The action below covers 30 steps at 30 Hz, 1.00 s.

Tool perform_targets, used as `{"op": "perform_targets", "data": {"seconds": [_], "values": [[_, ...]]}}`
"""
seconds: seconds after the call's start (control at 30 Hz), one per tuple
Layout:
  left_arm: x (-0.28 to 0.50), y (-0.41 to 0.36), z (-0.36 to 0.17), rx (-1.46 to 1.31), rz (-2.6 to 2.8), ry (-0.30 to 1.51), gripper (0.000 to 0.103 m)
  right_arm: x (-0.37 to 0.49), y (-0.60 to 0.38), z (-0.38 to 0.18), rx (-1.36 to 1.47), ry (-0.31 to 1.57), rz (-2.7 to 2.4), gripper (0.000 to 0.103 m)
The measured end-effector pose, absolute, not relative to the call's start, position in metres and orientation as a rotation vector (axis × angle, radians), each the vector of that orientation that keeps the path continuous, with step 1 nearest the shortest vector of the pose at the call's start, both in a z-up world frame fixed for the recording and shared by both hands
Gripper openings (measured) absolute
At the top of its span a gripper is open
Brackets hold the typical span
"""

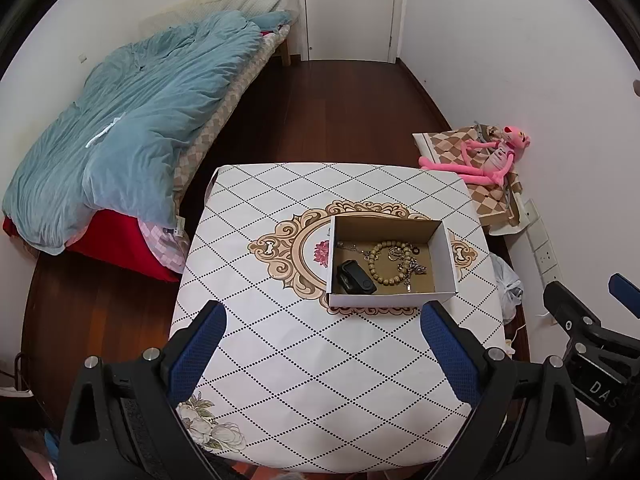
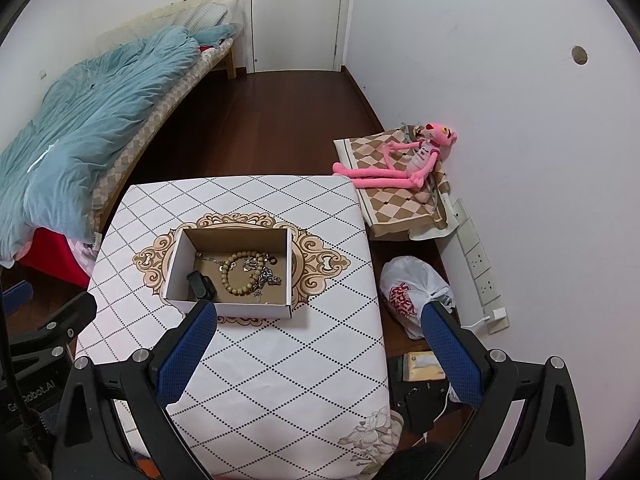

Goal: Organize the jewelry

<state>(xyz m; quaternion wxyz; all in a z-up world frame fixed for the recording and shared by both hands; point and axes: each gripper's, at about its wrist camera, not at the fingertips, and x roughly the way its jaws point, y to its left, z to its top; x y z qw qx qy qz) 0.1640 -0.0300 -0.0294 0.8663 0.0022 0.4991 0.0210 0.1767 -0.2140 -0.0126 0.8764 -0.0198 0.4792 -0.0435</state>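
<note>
A small open cardboard box (image 1: 446,256) (image 2: 176,264) stands on the table's patterned cloth (image 1: 280,360) (image 2: 280,360). Inside lie a tan bead bracelet (image 1: 384,264) (image 2: 240,276), silver chains (image 1: 416,270) (image 2: 270,278) and a black object (image 1: 354,278) (image 2: 202,284). My left gripper (image 1: 322,316) is open and empty, held above the cloth in front of the box. My right gripper (image 2: 320,316) is open and empty, in front of and right of the box. The right gripper also shows at the right edge of the left wrist view (image 1: 592,320).
A bed with a blue quilt (image 1: 132,132) (image 2: 76,128) lies left of the table. A pink plush toy (image 1: 492,156) (image 2: 404,160) sits on a checked cushion by the right wall. A white plastic bag (image 2: 412,292) lies on the floor. A white door (image 1: 348,8) is at the back.
</note>
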Motion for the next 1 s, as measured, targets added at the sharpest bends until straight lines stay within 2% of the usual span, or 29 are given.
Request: {"op": "perform_targets", "data": {"seconds": [1.0], "values": [[0.162, -0.031, -0.019, -0.005, 0.038, 1.032, 0.099, 0.177, -0.217, -0.008, -0.040, 0.986, -0.081, 0.103]]}}
